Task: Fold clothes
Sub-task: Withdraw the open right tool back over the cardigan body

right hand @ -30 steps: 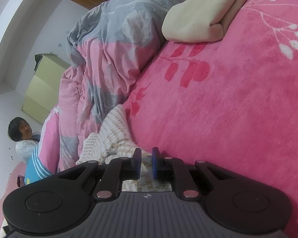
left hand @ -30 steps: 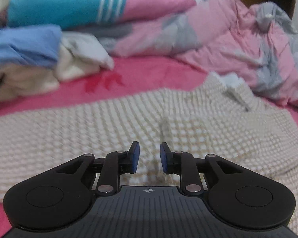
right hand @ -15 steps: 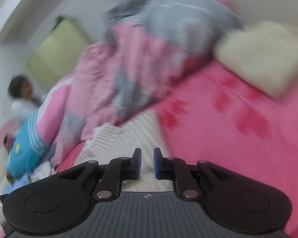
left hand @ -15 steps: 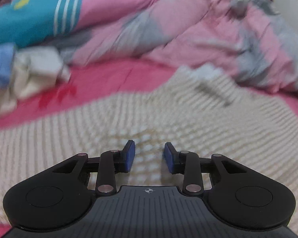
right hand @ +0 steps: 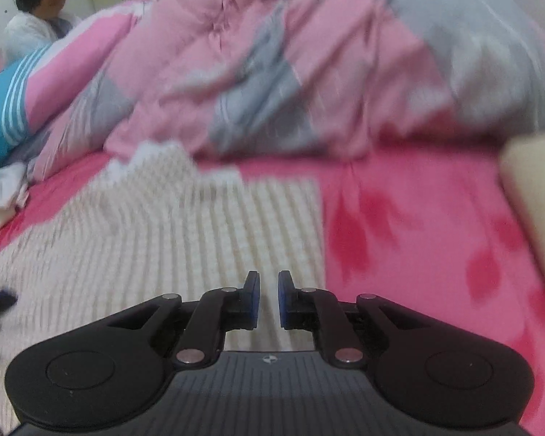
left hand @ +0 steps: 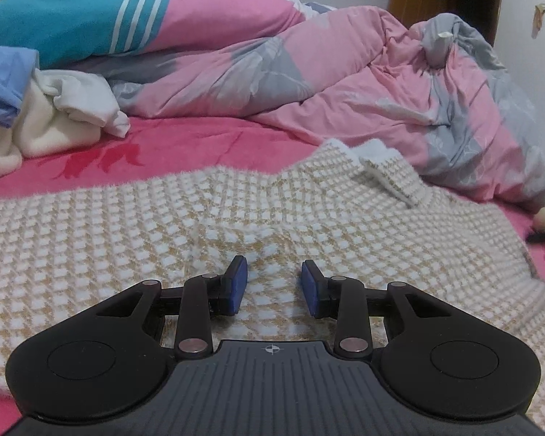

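A cream and tan checked knit sweater (left hand: 127, 236) lies spread flat on the pink bed sheet (left hand: 200, 141), its collar toward the quilt. My left gripper (left hand: 274, 276) hovers low over the sweater's middle. It is open, blue pads apart, with nothing between them. In the blurred right wrist view the same sweater (right hand: 163, 236) fills the lower left. My right gripper (right hand: 269, 290) hangs above the sweater's right edge, beside the bare sheet (right hand: 418, 236). Its jaws are closing to a thin slit and hold nothing.
A rumpled pink and grey quilt (left hand: 345, 72) runs along the far side. Loose white and blue clothes (left hand: 54, 120) are piled at the left under a teal and pink pillow (left hand: 72, 7). A cream folded bundle (right hand: 534, 189) lies at right. A person (right hand: 40, 11) sits beyond the bed.
My left gripper's jaws have widened and it has sunk closer to the sweater. The right gripper has rolled level, risen, and swung from the bare sheet over the sweater's edge.
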A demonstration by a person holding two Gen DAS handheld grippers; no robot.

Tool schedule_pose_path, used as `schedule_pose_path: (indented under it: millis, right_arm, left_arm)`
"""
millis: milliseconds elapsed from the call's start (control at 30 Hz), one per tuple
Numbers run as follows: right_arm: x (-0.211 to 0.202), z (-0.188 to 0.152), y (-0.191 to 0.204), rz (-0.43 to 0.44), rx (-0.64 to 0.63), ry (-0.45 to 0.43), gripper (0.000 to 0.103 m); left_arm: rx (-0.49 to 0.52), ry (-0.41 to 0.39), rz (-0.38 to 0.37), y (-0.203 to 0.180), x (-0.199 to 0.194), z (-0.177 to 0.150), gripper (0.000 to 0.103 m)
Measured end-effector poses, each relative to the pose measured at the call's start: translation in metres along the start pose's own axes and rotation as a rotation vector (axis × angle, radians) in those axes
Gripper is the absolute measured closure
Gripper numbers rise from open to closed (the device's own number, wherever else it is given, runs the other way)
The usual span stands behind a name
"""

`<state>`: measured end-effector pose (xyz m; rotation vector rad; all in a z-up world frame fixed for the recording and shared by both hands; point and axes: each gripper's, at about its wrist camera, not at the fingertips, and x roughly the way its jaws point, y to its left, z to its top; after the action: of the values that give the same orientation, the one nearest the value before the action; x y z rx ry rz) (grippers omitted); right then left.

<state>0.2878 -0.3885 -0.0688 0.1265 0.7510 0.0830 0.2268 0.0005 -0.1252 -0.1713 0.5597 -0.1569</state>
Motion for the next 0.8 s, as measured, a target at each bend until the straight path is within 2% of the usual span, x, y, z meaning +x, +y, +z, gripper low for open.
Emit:
schedule_pose_path:
  millis: [67, 167, 267, 367, 567, 600, 733, 800]
  right_arm:
    - [0.028, 0.01, -0.002, -0.014, -0.002, 0.014, 0.093]
    - [0.065, 0.002, -0.007, -0.043, -0.011, 0.065, 0.095]
    - [0.055, 0.018, -0.008, -0.04, 0.026, 0.078, 0.093]
    - [0.058, 0.037, -0.012, -0.053, 0.057, 0.034, 0.093]
    - [0.088, 0.041, -0.034, -0.05, 0.179, 0.062, 0.096]
    - [0.082, 0.04, -0.035, -0.044, 0.182, 0.063, 0.095]
    - [0.018, 0.035, -0.034, 0.0, 0.123, 0.047, 0.093]
    - [-0.003, 0.025, -0.029, -0.005, 0.064, 0.064, 0.093]
  left_arm:
    - [-0.007, -0.006, -0.005, 0.001, -0.001, -0.001, 0.07]
    - [-0.03, -0.01, -0.022, 0.005, -0.002, -0.002, 0.07]
    - [-0.044, -0.015, -0.033, 0.008, -0.002, -0.002, 0.07]
    - [-0.05, -0.019, -0.039, 0.009, -0.002, -0.003, 0.07]
    - [-0.058, -0.021, -0.047, 0.011, -0.002, -0.003, 0.07]
    - [-0.059, -0.021, -0.048, 0.011, -0.002, -0.003, 0.07]
    - [-0.062, -0.022, -0.048, 0.011, -0.002, -0.003, 0.07]
    - [-0.061, -0.022, -0.047, 0.011, -0.001, -0.003, 0.07]
